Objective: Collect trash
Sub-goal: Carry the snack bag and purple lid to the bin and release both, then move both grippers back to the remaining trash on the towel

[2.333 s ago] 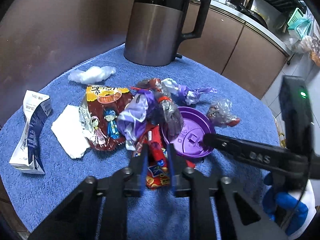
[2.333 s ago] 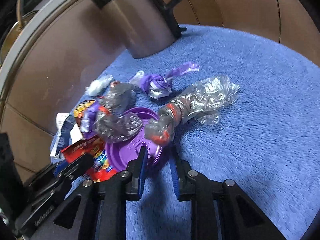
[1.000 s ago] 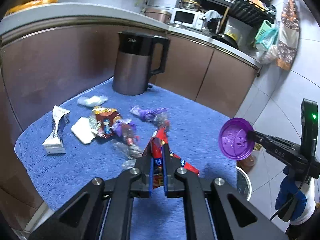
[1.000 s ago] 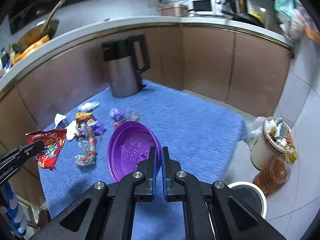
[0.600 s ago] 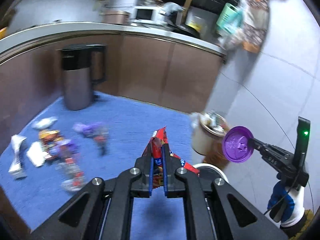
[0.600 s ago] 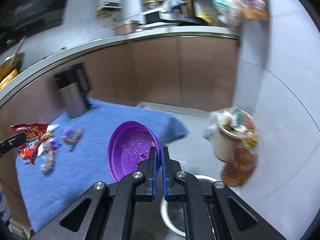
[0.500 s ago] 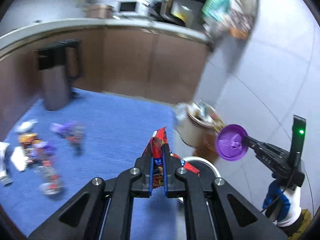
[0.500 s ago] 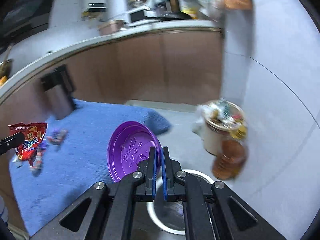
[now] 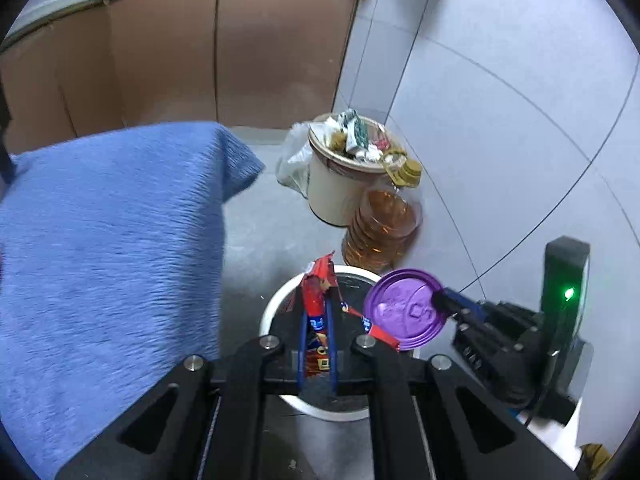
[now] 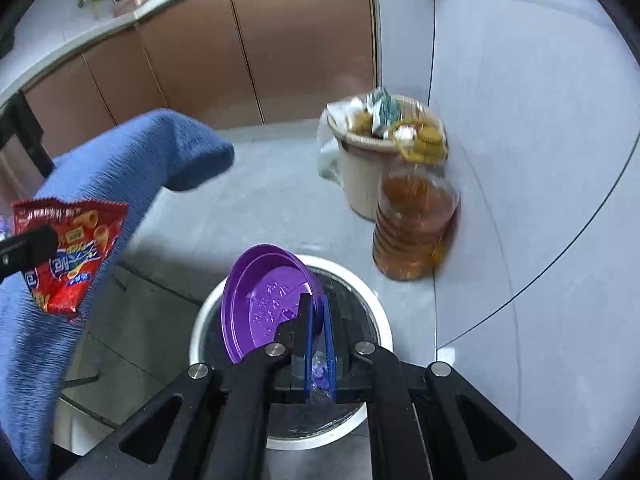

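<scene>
Now the red snack wrapper (image 9: 316, 312) sits clamped in the left gripper (image 9: 316, 344), hanging over the white-rimmed bin (image 9: 272, 312) on the floor. Purple plastic lid (image 10: 268, 304) is pinched at its rim by the right gripper (image 10: 318, 336), also above the bin. Beside the bin: amber oil bottle (image 10: 414, 228), overfilled beige trash pail (image 10: 360, 184), blue cloth-covered table (image 9: 108, 248).

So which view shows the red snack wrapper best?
The right wrist view: the red snack wrapper hangs face-on, print readable, pinched by the left gripper. The left wrist view shows the wrapper edge-on between its own fingers, above the white bin.
</scene>
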The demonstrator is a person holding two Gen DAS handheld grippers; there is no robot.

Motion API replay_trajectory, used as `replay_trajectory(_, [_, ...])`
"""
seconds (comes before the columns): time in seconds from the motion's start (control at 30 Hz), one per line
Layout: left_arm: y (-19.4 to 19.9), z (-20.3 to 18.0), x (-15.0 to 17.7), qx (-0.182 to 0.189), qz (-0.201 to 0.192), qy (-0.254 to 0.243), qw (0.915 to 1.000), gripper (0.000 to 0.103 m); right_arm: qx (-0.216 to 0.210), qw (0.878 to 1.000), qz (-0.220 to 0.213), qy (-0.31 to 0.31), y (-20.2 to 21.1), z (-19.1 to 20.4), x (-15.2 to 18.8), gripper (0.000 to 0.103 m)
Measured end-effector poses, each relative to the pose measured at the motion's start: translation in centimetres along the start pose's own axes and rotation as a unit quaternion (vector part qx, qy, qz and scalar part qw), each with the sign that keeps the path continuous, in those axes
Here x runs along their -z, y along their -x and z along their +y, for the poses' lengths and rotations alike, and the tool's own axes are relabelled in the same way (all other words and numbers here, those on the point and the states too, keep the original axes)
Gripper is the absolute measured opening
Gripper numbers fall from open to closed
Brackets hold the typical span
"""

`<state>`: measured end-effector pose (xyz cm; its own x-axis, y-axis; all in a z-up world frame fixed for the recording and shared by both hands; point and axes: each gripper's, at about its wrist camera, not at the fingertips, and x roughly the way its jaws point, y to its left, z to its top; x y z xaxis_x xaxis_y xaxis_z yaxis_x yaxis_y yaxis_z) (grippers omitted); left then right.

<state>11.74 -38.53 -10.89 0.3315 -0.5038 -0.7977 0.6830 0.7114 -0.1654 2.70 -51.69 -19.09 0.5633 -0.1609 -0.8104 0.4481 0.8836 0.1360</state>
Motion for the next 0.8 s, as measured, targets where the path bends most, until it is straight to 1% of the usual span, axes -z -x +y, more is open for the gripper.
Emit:
replay_trajectory(0.13, [-2.0,0.2,-0.2,0.013,0.015,0.010,0.9998,0.011,0.000,1.000,0.016,-0.014,-2.1,-0.8,0.7,0.009])
replay_trajectory(0.17, [-2.2,0.3,-0.1,0.018,0.017,0.012,0.9996,0.012,0.001,1.000,0.019,-0.017,-2.5,-1.0,0.8,0.015])
replay_trajectory(0.2, [-2.3,0.4,-0.1,0.024,0.019,0.016,0.9994,0.019,0.002,1.000,0.020,-0.018,-2.8,-1.2,0.8,0.020])
replay_trajectory(0.23, [-2.5,0.2,-0.2,0.027,0.018,0.018,0.9993,0.030,0.005,1.000,0.021,-0.020,-2.9,-1.3,0.9,0.030])
replay_trajectory(0.27, [-2.6,0.0,-0.4,0.030,0.016,0.021,0.9992,0.037,0.006,1.000,0.022,-0.020,-3.0,-1.5,0.8,0.034])
replay_trajectory(0.3, [-2.3,0.0,-0.4,0.033,0.011,0.023,0.9991,0.049,0.007,1.000,0.020,-0.021,-2.9,-1.6,0.9,0.035])
replay_trajectory(0.33, [-1.8,0.0,-0.4,0.034,0.004,0.023,0.9992,0.050,0.006,1.000,0.019,-0.022,-2.7,-1.6,0.8,0.035])
replay_trajectory(0.43, [-0.5,-0.2,-0.6,0.039,-0.010,0.019,0.9990,0.050,0.006,1.000,0.006,-0.020,-1.9,-1.6,0.3,0.043])
replay_trajectory(0.57, [2.3,-0.5,-0.7,0.039,-0.040,0.013,0.9984,0.050,0.008,0.999,-0.027,-0.016,1.2,-1.2,-0.5,0.052])
replay_trajectory(0.67, [4.9,-0.4,-0.7,0.036,-0.070,0.015,0.9968,0.050,0.007,0.998,-0.056,-0.013,3.9,-0.7,-1.1,0.055])
replay_trajectory(0.8, [9.2,0.3,-0.4,0.023,-0.124,0.017,0.9918,0.050,-0.001,0.995,-0.097,-0.008,7.8,0.2,-1.9,0.060])
